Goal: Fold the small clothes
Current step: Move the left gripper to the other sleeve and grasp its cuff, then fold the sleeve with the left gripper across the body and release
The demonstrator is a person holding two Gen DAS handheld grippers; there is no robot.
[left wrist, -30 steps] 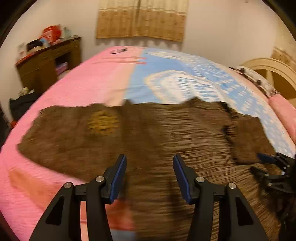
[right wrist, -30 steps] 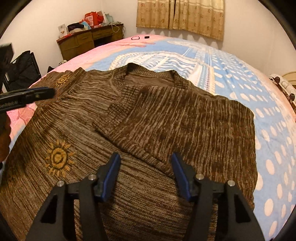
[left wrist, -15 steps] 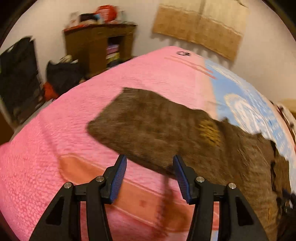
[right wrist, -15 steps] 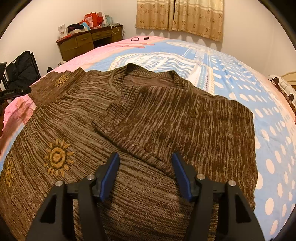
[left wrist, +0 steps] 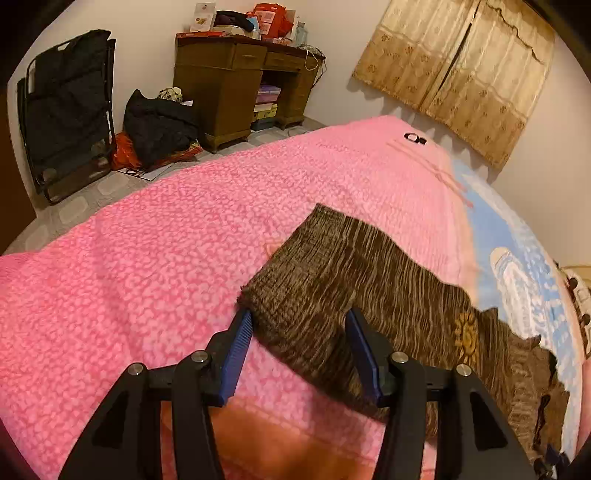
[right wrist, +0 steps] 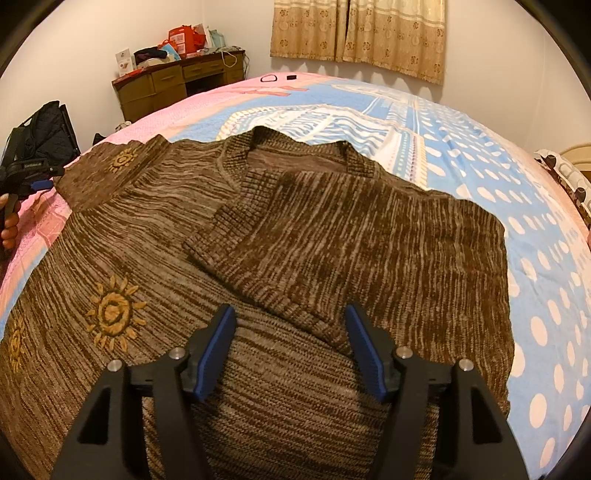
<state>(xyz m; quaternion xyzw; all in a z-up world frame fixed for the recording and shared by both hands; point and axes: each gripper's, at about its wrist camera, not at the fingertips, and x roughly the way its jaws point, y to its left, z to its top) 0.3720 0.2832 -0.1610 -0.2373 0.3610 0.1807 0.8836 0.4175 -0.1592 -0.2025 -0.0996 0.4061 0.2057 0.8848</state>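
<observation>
Sweater lies flat on the bed; one sleeve is folded across its chest at frame center, the other sleeve runs out toward frame left. Desk sits upper left behind the bed, curtain top center.

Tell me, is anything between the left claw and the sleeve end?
Nothing visible. The left claw is open, with the sleeve end between its fingers on the bed.
</observation>
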